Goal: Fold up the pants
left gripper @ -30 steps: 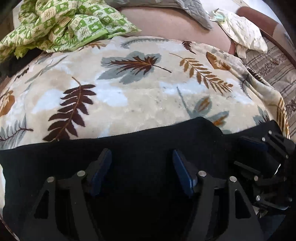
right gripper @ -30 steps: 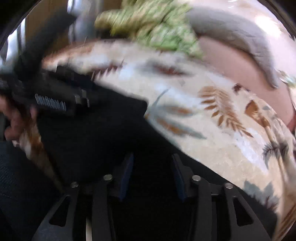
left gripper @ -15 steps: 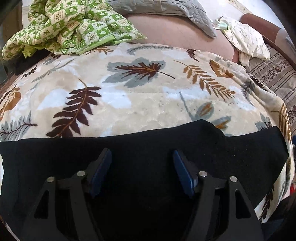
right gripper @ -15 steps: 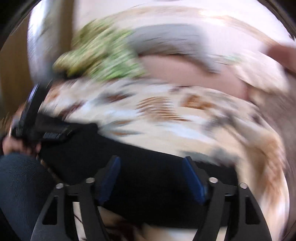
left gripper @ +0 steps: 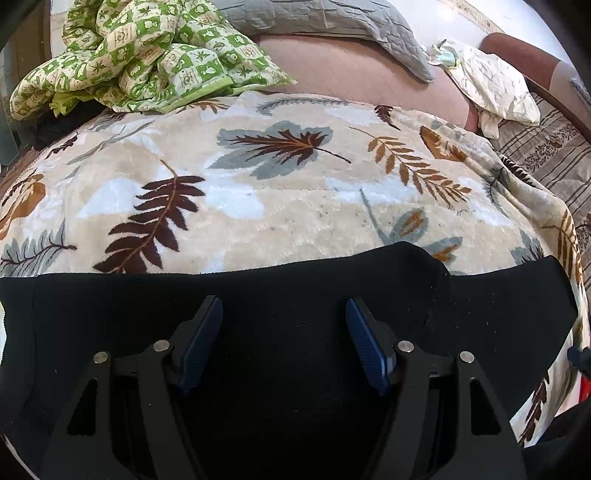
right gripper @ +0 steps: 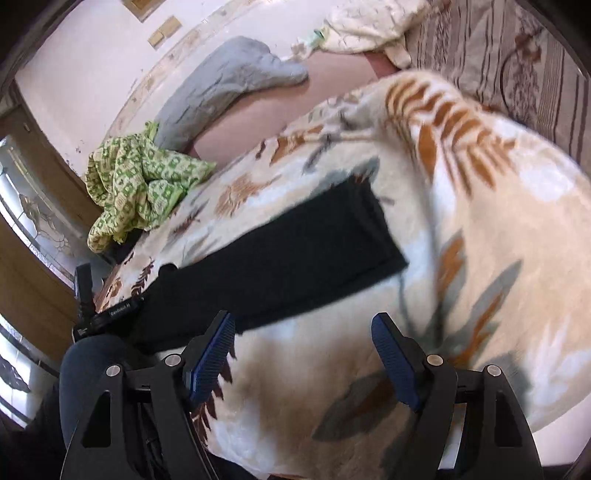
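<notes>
**Black pants lie in a folded band on the leaf blanket, both grippers spread**

On the left, the green quilt [left gripper: 147, 55] sits bunched at the far edge of the bed, partly on the leaf blanket [left gripper: 288, 206]. Beside it lies a grey pillow [left gripper: 332, 26], and further right a cream cloth [left gripper: 491, 85] rests near striped bedding [left gripper: 554, 162].

The pants [left gripper: 288, 295] lie flat across the near side of the blanket as a long dark band. A raised fold shows along their upper edge, right of centre. The left gripper [left gripper: 284, 339] hangs over them, its blue pads [left gripper: 201, 343] spread apart, with the cloth beneath them but not pinched.

In the right wrist view the pants [right gripper: 295, 254] run from the left gripper [right gripper: 107, 314] at the lower left to a square end near the middle of the blanket [right gripper: 498, 258]. The right gripper [right gripper: 303, 358] is over bare blanket just beside the pants' near edge, its jaws wide with nothing between them.
</notes>
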`<state>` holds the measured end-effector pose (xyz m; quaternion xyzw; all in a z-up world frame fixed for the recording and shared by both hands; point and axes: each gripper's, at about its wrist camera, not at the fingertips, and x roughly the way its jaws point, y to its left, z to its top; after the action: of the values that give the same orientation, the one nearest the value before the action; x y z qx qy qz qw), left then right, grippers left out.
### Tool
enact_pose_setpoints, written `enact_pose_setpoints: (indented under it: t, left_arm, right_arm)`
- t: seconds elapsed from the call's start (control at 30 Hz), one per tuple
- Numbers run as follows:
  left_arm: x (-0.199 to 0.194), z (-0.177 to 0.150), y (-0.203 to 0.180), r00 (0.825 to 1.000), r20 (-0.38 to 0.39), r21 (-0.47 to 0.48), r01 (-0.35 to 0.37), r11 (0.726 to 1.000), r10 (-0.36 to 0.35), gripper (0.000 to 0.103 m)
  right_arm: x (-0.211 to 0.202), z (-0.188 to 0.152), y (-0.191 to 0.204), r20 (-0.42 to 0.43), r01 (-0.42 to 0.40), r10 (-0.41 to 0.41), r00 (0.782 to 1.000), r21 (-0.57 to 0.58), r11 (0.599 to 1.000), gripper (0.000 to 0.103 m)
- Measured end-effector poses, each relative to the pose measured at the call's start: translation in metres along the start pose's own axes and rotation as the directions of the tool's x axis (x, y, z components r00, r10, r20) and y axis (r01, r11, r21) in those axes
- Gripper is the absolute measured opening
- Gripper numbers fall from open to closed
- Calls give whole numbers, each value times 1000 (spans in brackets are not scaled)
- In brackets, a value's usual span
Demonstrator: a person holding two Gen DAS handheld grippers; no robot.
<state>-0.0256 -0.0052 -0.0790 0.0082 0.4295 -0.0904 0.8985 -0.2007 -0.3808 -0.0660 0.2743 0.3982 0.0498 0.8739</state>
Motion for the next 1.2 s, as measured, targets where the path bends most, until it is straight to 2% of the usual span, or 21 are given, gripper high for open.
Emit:
enact_pose_setpoints:
  t: [0.13, 0.27, 0.33, 0.47, 0.6, 0.77, 0.87, 0.9, 1.03, 1.07, 1.17, 1.2]
  left_arm:
    - [-1, 0, 2, 1000, 12, -12, 13, 1000, -13, 71]
    - [-3, 0, 6, 997, 27, -27, 74, 997, -73, 82]
    - [-4, -1, 6, 994, 41, -21, 98, 995, -98, 85]
    - [-6, -5, 6, 991, 74, -17, 114, 993, -112, 86]
    - [-5, -5, 4, 991, 77, -15, 107, 994, -105, 88]
    - [-4, -5, 4, 991, 86, -16, 109, 994, -107, 88]
    - [-4, -5, 4, 990, 90, -18, 111, 994, -109, 88]
    - [-5, -5, 3, 990, 91, -18, 112, 994, -110, 88]
    - [-11, -6, 6, 987, 108, -26, 127, 992, -124, 88]
    - [-14, -7, 8, 985, 113, -31, 134, 990, -130, 88]
    - [-36, -13, 22, 981, 145, -63, 135, 989, -125, 88]
    - [-45, -16, 31, 977, 159, -82, 154, 985, -140, 88]
  right_arm:
    - [2, -7, 0, 27, 12, -12, 1000, -16, 1000, 80]
    - [-1, -9, -3, 58, -3, 3, 998, 10, 1000, 80]
    - [-7, -9, -10, 95, 7, -12, 995, 52, 999, 75]
    - [-8, -3, -26, 158, 5, -24, 987, 123, 992, 59]
    - [1, 6, -45, 205, -38, 0, 979, 179, 983, 47]
    - [7, 11, -47, 231, -69, 29, 972, 166, 984, 40]
    - [7, 12, -51, 220, -45, 7, 976, 170, 984, 17]
    - [7, 11, -55, 220, -52, 12, 976, 181, 982, 14]
    - [10, 15, -47, 213, -5, -27, 977, 151, 989, 15]
    - [11, 17, -47, 214, -9, -25, 977, 155, 988, 18]
    - [12, 19, -53, 207, -32, -5, 978, 178, 984, 18]
    - [12, 19, -55, 207, -44, 5, 978, 186, 981, 17]
